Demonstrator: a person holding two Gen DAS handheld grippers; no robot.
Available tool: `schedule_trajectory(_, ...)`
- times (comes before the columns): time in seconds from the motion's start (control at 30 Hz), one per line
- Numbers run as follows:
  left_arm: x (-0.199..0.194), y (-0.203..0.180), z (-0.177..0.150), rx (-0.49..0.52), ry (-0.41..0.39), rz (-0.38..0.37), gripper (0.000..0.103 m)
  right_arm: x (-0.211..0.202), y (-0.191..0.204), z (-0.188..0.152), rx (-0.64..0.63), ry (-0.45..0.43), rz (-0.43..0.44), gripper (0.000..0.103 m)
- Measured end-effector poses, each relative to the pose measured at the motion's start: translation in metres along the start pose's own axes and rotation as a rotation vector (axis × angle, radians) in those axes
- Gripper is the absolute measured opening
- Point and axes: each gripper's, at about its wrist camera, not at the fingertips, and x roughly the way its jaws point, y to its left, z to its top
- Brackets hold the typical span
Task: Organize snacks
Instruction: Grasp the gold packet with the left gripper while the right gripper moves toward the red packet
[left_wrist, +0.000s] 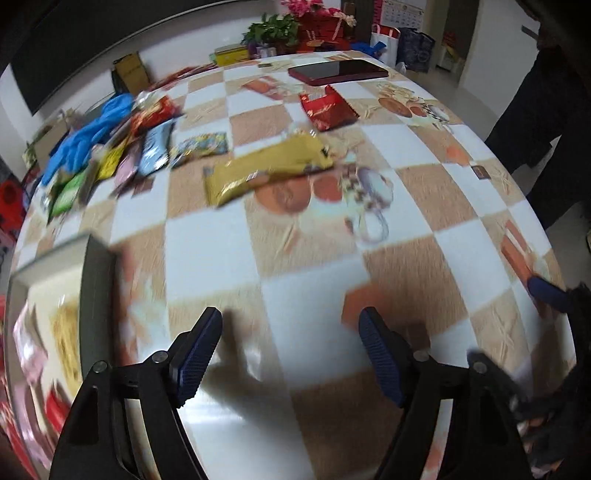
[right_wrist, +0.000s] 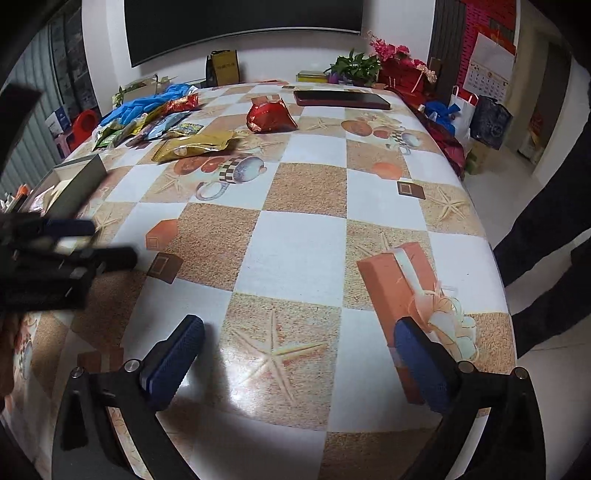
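Both tools empty above the checkered table (right_wrist: 303, 229). Left tool (left_wrist: 291, 347) spread wide, nothing between the pads; right tool (right_wrist: 299, 358) likewise released, hanging over the near edge with only tablecloth beneath. In the right wrist view, left tool seen again at the left margin, blurred.

Snacks well apart from both tools, toward the far side. Gold snack pouch (left_wrist: 269, 170) flat and alone, nearest of the lot. Red foil bag (left_wrist: 327, 107) farther back, crumpled and puffed up. Heap of small packets (left_wrist: 122, 155) at the far left, overlapping, with blue gloves (left_wrist: 88, 136) lying partly against them. Dark phone (left_wrist: 338, 72) near the far edge (not a snack, best left alone). Grey box (left_wrist: 94, 280) at the left edge of the table, with packets already inside, judged the likely destination.

Gold pouch judged light, limp and slick: likely to sag and slip if pinched at a corner, so better taken across the narrow width near the middle, or along a sealed edge where the film is stiffer. Red foil bag judged light and crushable, contents perhaps brittle; a gentle pinch on the gathered top safer than squeezing the belly. Heap packets thin and flat on the cloth, hard to get a pad under; sliding one clear first probably needed.
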Motion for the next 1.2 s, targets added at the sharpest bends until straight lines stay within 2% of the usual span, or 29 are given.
schedule_trajectory(0.13, 0.01, 0.002, 0.035, 0.096, 0.0, 0.076, 0.08, -0.001, 0.0, 0.0, 0.001, 0.0, 0.002, 0.103)
schedule_trajectory(0.3, 0.019, 0.001, 0.07, 0.231, 0.019, 0.113, 0.081, 0.001, -0.001, 0.0, 0.001, 0.0, 0.001, 0.103)
schedule_trajectory(0.4, 0.035, 0.001, 0.085, 0.296, 0.067, 0.122, 0.084, 0.001, -0.001, 0.001, 0.001, 0.0, 0.001, 0.103)
schedule_trajectory(0.5, 0.044, 0.011, 0.098, 0.263, 0.068, 0.088, 0.096, 0.001, -0.001, 0.001, 0.002, 0.0, 0.002, 0.103)
schedule_trajectory(0.57, 0.05, 0.023, 0.102, 0.187, 0.085, 0.024, 0.096, 0.001, -0.001, 0.001, 0.001, 0.0, 0.001, 0.103)
schedule_trajectory(0.6, 0.052, 0.028, 0.102, 0.145, 0.095, -0.013, 0.093, 0.001, -0.002, 0.001, 0.001, 0.0, 0.001, 0.103)
schedule_trajectory(0.63, 0.052, 0.033, 0.1, 0.105, 0.102, -0.062, 0.08, 0.001, -0.001, 0.001, 0.001, 0.0, 0.001, 0.103)
schedule_trajectory(0.67, 0.049, 0.037, 0.099, 0.078, 0.09, -0.103, 0.074, 0.001, -0.002, 0.001, 0.001, 0.0, 0.001, 0.103)
schedule_trajectory(0.73, 0.042, 0.03, 0.094, 0.111, 0.063, -0.1, 0.043, 0.001, -0.002, 0.0, 0.0, 0.0, 0.001, 0.103)
schedule_trajectory(0.8, 0.036, 0.02, 0.09, 0.139, 0.049, -0.082, 0.029, 0.001, -0.001, 0.001, 0.0, 0.0, 0.0, 0.103)
schedule_trajectory(0.87, 0.032, 0.011, 0.086, 0.138, 0.03, -0.029, 0.024, 0.001, -0.002, 0.0, 0.001, 0.0, 0.001, 0.103)
schedule_trajectory(0.9, 0.03, 0.006, 0.082, 0.132, 0.021, -0.019, 0.017, 0.001, -0.001, 0.001, 0.001, 0.0, 0.001, 0.103)
schedule_trajectory(0.93, 0.028, 0.003, 0.078, 0.127, 0.011, -0.021, 0.016, 0.001, -0.001, 0.001, 0.001, 0.0, 0.001, 0.103)
schedule_trajectory(1.07, 0.013, -0.005, 0.046, 0.088, -0.057, -0.06, 0.015, 0.001, -0.002, 0.001, 0.0, -0.001, 0.001, 0.103)
schedule_trajectory(1.2, -0.008, -0.002, 0.006, -0.027, -0.122, -0.153, 0.015, 0.001, -0.001, 0.001, 0.0, -0.001, 0.001, 0.103)
